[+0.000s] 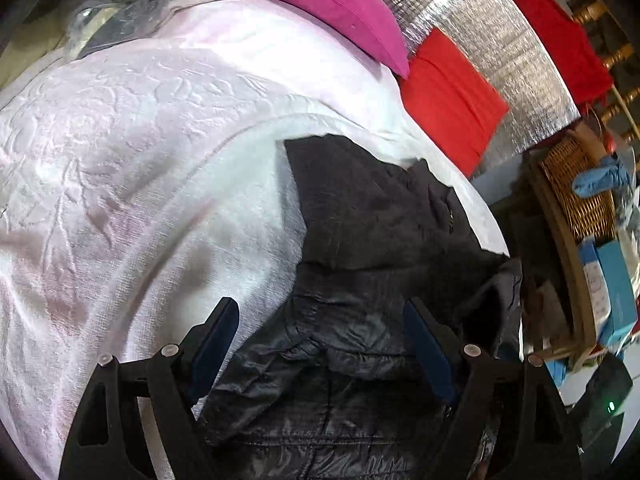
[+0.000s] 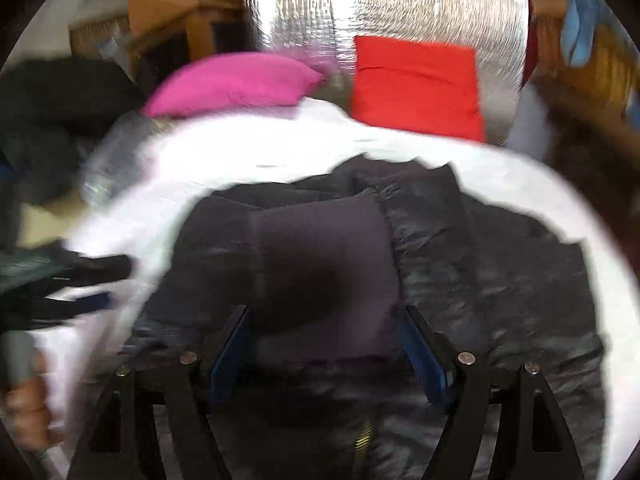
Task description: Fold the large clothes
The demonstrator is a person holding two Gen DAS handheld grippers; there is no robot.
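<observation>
A: What's hard to read here?

B: The right wrist view is smeared by motion blur. The black jacket (image 2: 400, 264) runs off the bottom edge of both views, so its hem is cut off. At that view's left edge, dark blurred shapes seem to be the left hand-held gripper (image 2: 86, 282), with a hand (image 2: 26, 404) gripping a grey handle.

A: Where's the jacket?

B: Lying on a pale pink blanket (image 1: 120, 152), towards its right side.

A: And the grippers?

B: Left hand-held gripper (image 1: 322, 346): fingers spread wide over the jacket (image 1: 372, 280), nothing clamped. Right hand-held gripper (image 2: 322, 346): also wide apart, a dark fold between the pads; whether they touch it, I cannot tell.

A: Counts?

B: One jacket, one pink cushion (image 1: 328, 4), one red cushion (image 1: 448, 100), one wicker basket (image 1: 576, 192).
</observation>
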